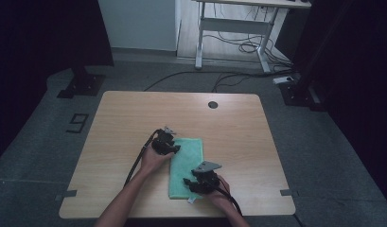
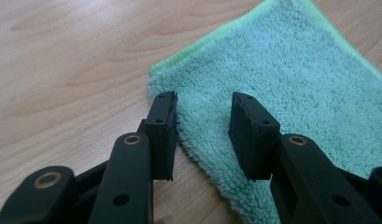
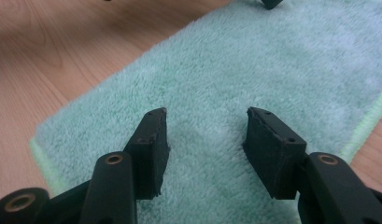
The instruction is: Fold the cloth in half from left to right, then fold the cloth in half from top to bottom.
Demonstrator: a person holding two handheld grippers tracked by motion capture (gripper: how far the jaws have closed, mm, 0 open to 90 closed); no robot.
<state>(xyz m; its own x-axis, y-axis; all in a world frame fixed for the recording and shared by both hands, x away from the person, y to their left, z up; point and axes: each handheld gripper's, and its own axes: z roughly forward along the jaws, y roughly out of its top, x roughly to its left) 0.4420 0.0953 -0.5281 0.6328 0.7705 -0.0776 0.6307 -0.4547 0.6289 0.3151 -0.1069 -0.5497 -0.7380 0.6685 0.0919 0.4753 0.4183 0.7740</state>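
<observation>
A folded green microfibre towel (image 1: 185, 168) is laid flat on the wooden table (image 1: 120, 118), toward the near edge, at about 6 o'clock from the round cable hole (image 1: 213, 104). The left gripper (image 1: 168, 147) is held at the towel's 11 o'clock corner, its jaws spread apart astride the long edge, nothing pinched. The right gripper (image 1: 191, 183) is placed at the towel's 5 o'clock end, jaws likewise spread over the pile (image 3: 254, 70), with no cloth clamped.
</observation>
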